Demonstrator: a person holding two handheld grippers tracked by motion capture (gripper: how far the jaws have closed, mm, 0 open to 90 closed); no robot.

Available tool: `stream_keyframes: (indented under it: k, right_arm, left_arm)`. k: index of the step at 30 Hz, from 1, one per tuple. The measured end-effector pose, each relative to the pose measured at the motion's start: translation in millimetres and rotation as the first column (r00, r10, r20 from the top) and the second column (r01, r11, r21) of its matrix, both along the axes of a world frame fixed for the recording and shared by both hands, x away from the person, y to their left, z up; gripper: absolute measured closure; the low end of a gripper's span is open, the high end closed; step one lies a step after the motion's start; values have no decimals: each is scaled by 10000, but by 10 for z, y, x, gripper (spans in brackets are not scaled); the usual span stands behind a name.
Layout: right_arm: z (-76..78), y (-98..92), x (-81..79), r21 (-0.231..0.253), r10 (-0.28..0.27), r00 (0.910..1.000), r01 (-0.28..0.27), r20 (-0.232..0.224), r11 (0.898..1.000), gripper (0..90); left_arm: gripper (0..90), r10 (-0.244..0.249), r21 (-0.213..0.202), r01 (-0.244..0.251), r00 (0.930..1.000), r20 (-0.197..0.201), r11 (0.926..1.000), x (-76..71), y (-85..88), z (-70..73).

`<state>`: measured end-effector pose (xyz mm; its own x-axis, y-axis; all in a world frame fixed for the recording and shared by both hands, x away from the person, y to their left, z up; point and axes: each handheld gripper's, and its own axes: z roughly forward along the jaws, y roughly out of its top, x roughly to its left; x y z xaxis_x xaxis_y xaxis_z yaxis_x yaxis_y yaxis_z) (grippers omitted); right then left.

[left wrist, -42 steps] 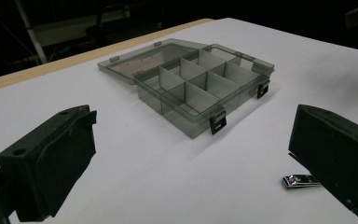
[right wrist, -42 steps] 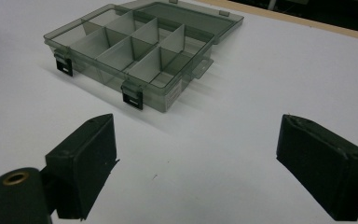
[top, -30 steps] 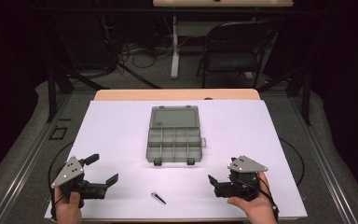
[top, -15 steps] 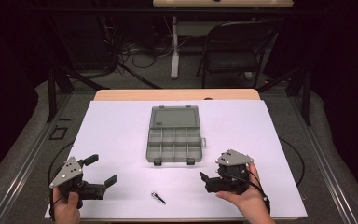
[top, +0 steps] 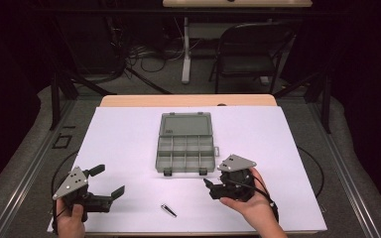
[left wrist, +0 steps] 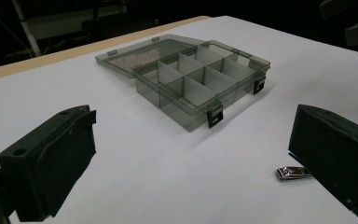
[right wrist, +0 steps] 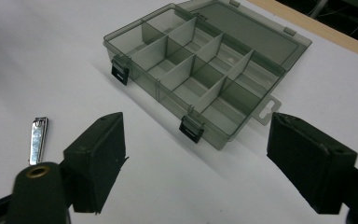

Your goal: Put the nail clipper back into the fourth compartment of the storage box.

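A grey see-through compartment box point(top: 184, 146) lies in the middle of the white table cover with its lid folded back. The box point(left wrist: 191, 79) has empty cells. A small metal nail clipper point(top: 168, 210) lies near the front edge, between my two grippers. My left gripper point(top: 110, 180) stands open at the front left, with the clipper point(left wrist: 292, 172) just beside its right jaw. My right gripper point(top: 213, 184) is open to the clipper's right, below the box's front right corner. Its jaws have just been closing, with nothing between them. The right gripper view has the box point(right wrist: 200, 70) ahead and the clipper point(right wrist: 38, 140) at left.
The white cover point(top: 297, 148) spreads over a wooden table point(top: 188, 100). A dark chair point(top: 250, 54) and a desk leg point(top: 185, 49) stand on the floor beyond the far edge. Black rails point(top: 352, 178) run along both sides.
My right gripper has moved left and slightly up the table, toward the clipper and the box's front corner, and its jaws stand a little narrower. The left gripper has not moved.
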<state>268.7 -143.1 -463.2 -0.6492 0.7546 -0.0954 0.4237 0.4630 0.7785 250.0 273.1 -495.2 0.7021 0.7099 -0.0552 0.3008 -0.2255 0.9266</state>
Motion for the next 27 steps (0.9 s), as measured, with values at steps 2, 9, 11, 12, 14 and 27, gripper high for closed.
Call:
stream_keyframes:
  k: [2,9,11,12,14,27]
  right_arm:
    - [-1,18,3,-30,30,10000,-30,-1,10000,206]
    - [-14,171,26,-194,332,9994,-334,-90,9993,269]
    - [-37,238,45,-172,471,9988,-473,-137,9987,284]
    - [-37,238,45,-172,471,9988,-473,-137,9987,284]
    - [-48,288,60,-238,561,9983,-565,-183,9981,286]
    - [-72,545,107,-490,1131,9931,-1145,-316,9922,316]
  left_arm:
    - [4,20,2,-20,10000,-3,10000,-1,3,0]
    - [4,25,33,-25,10000,-6,10000,-3,18,4]
    - [4,-10,12,10,10000,-10,10000,-2,19,3]
    - [4,19,40,-19,10000,-22,10000,-3,19,4]
    - [4,5,46,-5,10000,-43,10000,-1,19,2]
    - [4,-31,110,32,10000,-75,9999,3,18,-5]
